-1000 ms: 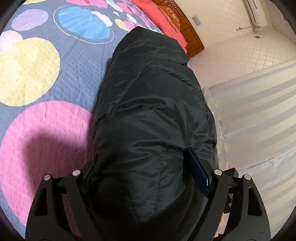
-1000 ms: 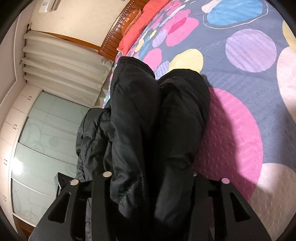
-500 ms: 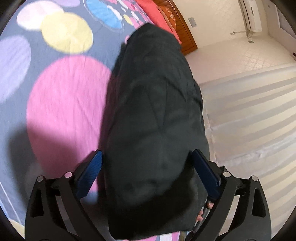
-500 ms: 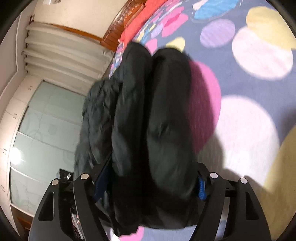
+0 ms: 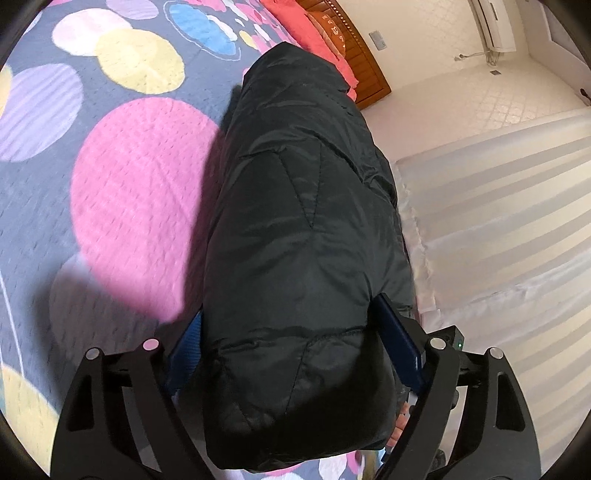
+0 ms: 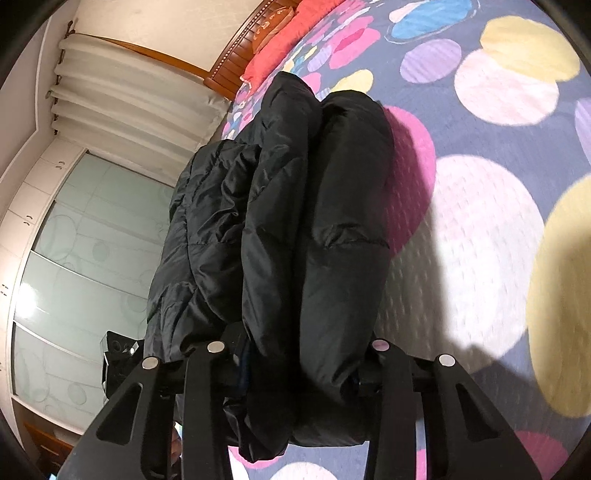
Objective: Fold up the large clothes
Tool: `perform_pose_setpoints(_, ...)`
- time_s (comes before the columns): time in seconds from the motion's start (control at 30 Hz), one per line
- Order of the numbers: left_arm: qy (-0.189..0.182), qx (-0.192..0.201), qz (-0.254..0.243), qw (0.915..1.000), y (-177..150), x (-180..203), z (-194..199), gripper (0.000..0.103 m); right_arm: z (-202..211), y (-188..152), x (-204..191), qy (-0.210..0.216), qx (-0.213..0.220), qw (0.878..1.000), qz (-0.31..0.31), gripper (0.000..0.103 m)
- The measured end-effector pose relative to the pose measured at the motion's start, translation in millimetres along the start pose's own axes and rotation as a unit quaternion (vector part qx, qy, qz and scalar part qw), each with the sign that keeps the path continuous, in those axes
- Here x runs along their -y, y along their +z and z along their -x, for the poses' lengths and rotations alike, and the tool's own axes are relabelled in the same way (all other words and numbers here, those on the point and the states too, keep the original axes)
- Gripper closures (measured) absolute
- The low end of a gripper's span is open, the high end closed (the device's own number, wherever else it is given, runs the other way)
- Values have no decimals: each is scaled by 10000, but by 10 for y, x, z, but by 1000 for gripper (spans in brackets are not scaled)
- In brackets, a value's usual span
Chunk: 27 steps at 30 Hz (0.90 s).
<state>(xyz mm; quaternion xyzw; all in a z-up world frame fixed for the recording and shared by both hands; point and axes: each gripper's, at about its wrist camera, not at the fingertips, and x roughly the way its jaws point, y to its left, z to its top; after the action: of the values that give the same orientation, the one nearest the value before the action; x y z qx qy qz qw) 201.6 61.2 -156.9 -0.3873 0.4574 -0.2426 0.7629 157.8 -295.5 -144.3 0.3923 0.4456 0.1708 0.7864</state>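
Note:
A black puffer jacket [image 5: 303, 206], folded into a thick bundle, is held up over the circle-patterned quilt [image 5: 129, 166] of the bed. My left gripper [image 5: 291, 332] spans the bundle's wide end. Its jaws are closing, and the blue pads [image 5: 399, 339] press on both sides. In the right wrist view the jacket [image 6: 295, 206] shows as two padded folds side by side, with looser cloth hanging to the left. My right gripper [image 6: 299, 350] has its jaws closing on those folds, and its pads are buried in the cloth.
Red pillows [image 5: 295, 14] and a wooden headboard [image 5: 362, 62] mark the bed's far end. Pale curtains [image 5: 498, 221] hang beside the bed, and a wardrobe with frosted glass doors [image 6: 74, 258] stands beyond it. The quilt [image 6: 480, 203] stretches to the right.
Both grippers have travelled across the bed with the jacket, and the quilt circles have slid beneath. Both pairs of jaws spread off the bundle half a second ago and have closed on it again.

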Motion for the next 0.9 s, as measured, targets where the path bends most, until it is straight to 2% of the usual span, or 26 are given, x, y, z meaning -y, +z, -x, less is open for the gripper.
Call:
perform_pose_setpoints(0.43, 203, 113, -163, 9996, -4, 45, -52, 18, -153, 116, 226, 151, 7, 9998, -165, 65)
perform_pose_setpoints(0.67, 183, 113, -107, 9997, 1, 29, -40, 17, -109, 107, 301, 182, 80, 9996, -210, 56)
perform_pose_setpoints(0.73, 184, 119, -81, 9997, 3, 16, -29, 17, -113, 101, 322, 169, 91, 9995, -253, 48)
perform_pose_setpoints(0.9, 302, 161, -126, 9993, 11, 38, 22, 13, -72, 85, 353, 218, 97, 9993, -285, 43)
